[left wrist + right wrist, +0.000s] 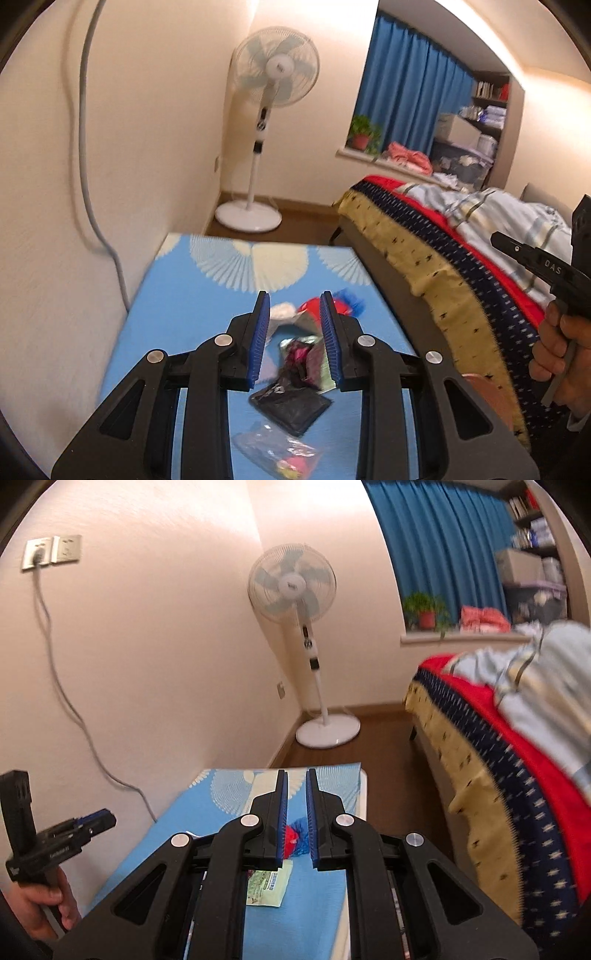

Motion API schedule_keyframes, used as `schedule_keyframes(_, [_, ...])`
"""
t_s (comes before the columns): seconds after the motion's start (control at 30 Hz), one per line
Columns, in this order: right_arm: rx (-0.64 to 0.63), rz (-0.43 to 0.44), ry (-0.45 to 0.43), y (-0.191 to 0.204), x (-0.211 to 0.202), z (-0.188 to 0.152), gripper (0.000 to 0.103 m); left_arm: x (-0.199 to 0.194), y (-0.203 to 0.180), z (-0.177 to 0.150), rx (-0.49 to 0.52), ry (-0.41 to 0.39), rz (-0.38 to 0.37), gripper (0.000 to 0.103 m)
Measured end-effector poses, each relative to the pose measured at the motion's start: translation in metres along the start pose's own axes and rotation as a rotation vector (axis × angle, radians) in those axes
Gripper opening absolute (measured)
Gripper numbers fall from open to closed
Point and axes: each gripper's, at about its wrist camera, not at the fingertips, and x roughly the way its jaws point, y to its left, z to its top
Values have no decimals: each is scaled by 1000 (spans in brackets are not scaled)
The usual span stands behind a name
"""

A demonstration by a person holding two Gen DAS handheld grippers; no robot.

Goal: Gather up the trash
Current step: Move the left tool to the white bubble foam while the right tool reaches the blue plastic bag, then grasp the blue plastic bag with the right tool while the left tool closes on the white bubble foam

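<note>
Left tongs (294, 338): blue pads apart, nothing between them touching either pad; they hover above the table, in the lower middle of the frame.
Trash under left tongs: a dark pink-and-black wrapper (303, 360) lies in the gap between the pads; a black packet (290, 404) sits just below it in the frame, and a clear wrapper (275, 448) near the bottom edge.
Trash beyond left tongs: a white crumpled piece (282, 311) and a red-and-blue wrapper (345, 303) past the pad tips.
Right tongs (296, 816): pads a narrow gap apart, holding nothing; the red-and-blue wrapper (295, 840) shows through the gap, lying on the table below.
Green-and-white packet (267, 886): flat on the table, lower middle of the frame, behind the pads.
Table (207, 280): blue cloth with pale fan shapes, against the wall.
Surroundings: standing fan (275, 74) upper middle, bed (436, 251) at right.
</note>
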Motion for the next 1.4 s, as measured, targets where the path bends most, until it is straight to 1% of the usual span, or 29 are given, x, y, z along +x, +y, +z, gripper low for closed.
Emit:
schedule_keyframes(0.1, [14,-1,35,-7,30,-14,11,17,9,-7,32,12,18,28])
schedule_keyframes(0.2, [21,2,67,-12,58,-27,11,38,30,-20,-20,55,20,28])
schedule_keyframes(0.33, [-14,15,99,-8,90,-43,11,59,53,-34,-82,117,35,28])
schedule_keyframes(0.47, [-18,13,129,-9,116,-54,11,73,63,-43,-96,143,53,28])
schedule_keyframes(0.77, [80,8,210,-27,175,-70,12,93,74,-55,-153,186,60,28])
schedule_keyframes(0.93, [77,12,260,-26,195,-78,12,107,75,-64,-137,229,60,28])
schedule_keyframes(1.17, [76,14,302,-24,211,-83,12,124,73,-74,-134,279,39,28])
schedule_keyframes(1.33, [53,13,330,-19,219,-89,12,134,66,-79,-109,325,35,28])
schedule_keyframes(1.4, [50,17,335,-18,220,-89,12,135,65,-79,-109,328,30,28])
